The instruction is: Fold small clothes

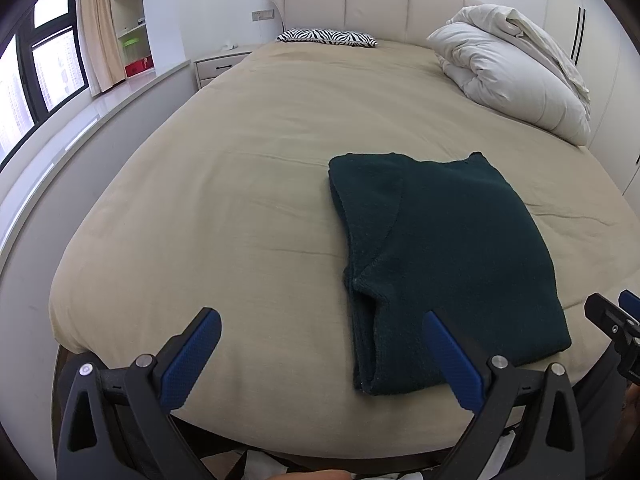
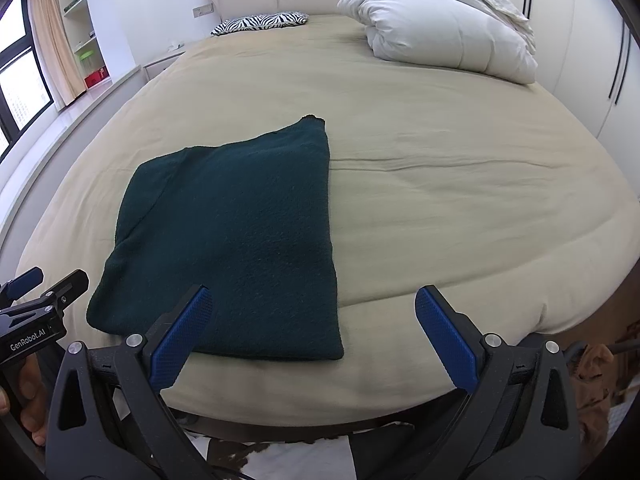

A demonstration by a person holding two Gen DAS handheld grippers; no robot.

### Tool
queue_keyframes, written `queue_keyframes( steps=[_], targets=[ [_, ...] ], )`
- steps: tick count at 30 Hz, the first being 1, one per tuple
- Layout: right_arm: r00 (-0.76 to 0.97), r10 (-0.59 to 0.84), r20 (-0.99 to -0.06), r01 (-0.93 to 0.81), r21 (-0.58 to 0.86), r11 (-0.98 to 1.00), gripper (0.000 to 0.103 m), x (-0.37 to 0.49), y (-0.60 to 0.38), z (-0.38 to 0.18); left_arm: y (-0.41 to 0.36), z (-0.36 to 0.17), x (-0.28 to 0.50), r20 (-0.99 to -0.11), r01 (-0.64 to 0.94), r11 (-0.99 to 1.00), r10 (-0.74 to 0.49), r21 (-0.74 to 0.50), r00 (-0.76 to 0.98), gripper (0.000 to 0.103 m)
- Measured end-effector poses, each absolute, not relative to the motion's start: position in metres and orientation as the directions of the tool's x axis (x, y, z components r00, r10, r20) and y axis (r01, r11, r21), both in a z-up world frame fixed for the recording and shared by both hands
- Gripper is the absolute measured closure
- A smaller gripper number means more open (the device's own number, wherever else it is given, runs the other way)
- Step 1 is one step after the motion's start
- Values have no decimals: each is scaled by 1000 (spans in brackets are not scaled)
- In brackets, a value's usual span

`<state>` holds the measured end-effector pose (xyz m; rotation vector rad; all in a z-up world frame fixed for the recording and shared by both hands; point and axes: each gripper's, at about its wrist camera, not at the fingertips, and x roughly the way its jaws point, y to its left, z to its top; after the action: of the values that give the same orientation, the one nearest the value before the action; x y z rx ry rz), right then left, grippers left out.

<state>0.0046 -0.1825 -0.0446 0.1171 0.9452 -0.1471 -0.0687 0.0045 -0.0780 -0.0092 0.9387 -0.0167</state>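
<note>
Two grippers hang over the near edge of the bed (image 1: 240, 140), both with fingers spread wide and nothing between them. The left gripper (image 1: 320, 360) shows its blue pads (image 1: 192, 364) far apart; the inner one lies in line with the near left corner of the sweater (image 1: 440, 256), though whether it touches the cloth cannot be told. The right gripper (image 2: 316, 336) is just as wide, its left pad (image 2: 180, 340) in front of the sweater's near edge and its right pad over bare sheet; contact cannot be told here either.

The sweater (image 2: 236, 240), dark green knit, lies folded into a flat rectangle on the tan sheet near the foot of the bed, a sleeve tucked along its left side. It sits between the two grippers, closer to the front edge than the headboard.

Far back, a zebra pillow (image 1: 328, 37) rests by the headboard and a white duvet (image 1: 512, 76) is heaped at the far right corner.

In the right wrist view the left gripper (image 2: 30, 286) shows at the left edge, fingers apart, held by a hand (image 2: 24, 396).
</note>
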Motion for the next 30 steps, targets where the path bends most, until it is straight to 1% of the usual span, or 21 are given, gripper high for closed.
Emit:
queue_keyframes(
  steps=[30],
  targets=[
    [570,-64,-819,169,41,985,0,6,-183,-46,6,-78,-68,-811,9,1000,-23,-22,585,0]
  ],
)
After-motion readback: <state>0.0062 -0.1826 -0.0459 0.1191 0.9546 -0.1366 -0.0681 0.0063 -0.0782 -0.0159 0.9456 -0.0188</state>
